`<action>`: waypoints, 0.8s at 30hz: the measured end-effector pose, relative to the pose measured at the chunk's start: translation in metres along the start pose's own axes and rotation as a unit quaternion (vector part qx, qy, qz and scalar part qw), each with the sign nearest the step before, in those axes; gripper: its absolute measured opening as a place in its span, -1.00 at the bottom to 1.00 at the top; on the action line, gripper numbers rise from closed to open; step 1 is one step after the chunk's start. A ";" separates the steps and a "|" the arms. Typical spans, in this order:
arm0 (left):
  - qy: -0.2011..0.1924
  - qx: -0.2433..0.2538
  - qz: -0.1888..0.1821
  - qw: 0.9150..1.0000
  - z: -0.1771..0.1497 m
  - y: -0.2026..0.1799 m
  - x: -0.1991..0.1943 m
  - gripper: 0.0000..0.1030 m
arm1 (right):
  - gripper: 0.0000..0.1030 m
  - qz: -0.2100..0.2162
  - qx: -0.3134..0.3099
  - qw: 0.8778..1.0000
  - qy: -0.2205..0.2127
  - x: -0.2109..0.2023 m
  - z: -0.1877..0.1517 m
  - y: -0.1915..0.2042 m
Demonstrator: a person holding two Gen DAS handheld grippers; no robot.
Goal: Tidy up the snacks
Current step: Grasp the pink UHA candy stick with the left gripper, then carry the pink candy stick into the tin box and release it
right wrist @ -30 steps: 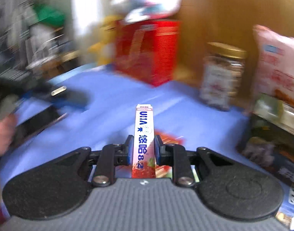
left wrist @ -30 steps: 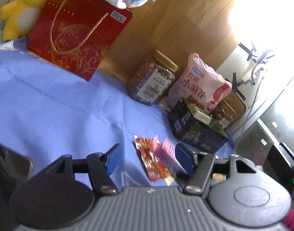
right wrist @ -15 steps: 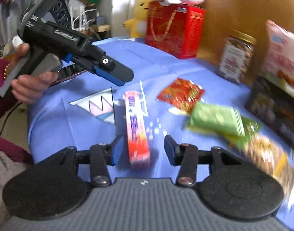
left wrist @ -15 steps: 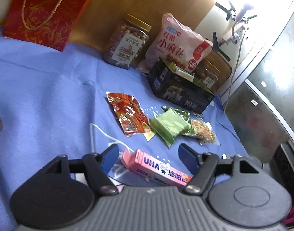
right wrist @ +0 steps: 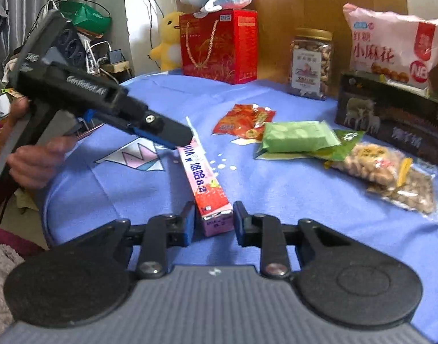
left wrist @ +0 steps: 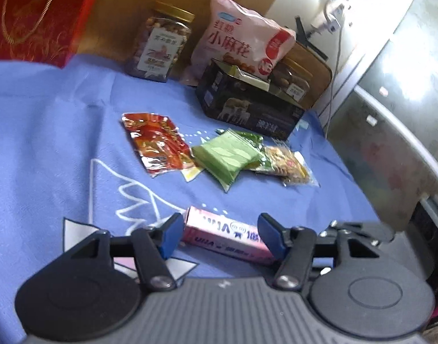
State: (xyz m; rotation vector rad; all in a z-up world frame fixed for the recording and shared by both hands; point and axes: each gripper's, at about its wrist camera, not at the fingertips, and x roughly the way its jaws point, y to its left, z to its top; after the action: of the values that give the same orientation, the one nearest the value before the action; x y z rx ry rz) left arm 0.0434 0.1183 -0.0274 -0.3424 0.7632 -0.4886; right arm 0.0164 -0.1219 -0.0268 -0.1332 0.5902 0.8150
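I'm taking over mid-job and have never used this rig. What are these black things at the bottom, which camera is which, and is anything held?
Each picture comes from a camera on a hand-held two-finger gripper, looking along its fingers. The left gripper and right gripper are both open, straddling opposite ends of the long pink candy box, which lies on the blue cloth. Nothing is held. Beyond lie a red foil packet, a green wrapped pack and a clear nut bag.

Daylight glare whitens the left view's upper right; fisheye-bent edges, slight blur.
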 end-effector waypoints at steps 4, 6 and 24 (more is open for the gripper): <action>0.002 0.005 -0.014 1.000 0.012 -0.014 0.007 0.12 | -0.41 -0.005 -0.004 1.000 -0.021 -0.020 0.005 -0.008; -0.002 0.016 -0.024 1.000 0.023 -0.024 0.012 0.12 | -0.41 -0.011 -0.002 0.999 -0.031 -0.029 0.008 -0.016; -0.057 0.078 -0.018 0.995 0.199 -0.085 0.138 0.11 | -0.41 -0.086 0.024 0.990 -0.109 -0.021 0.098 -0.177</action>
State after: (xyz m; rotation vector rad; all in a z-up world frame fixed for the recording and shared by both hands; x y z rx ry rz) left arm 0.2484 -0.0033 0.0672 -0.2367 0.6055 -0.5538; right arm 0.1755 -0.2243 0.0470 -0.0484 0.3849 0.6378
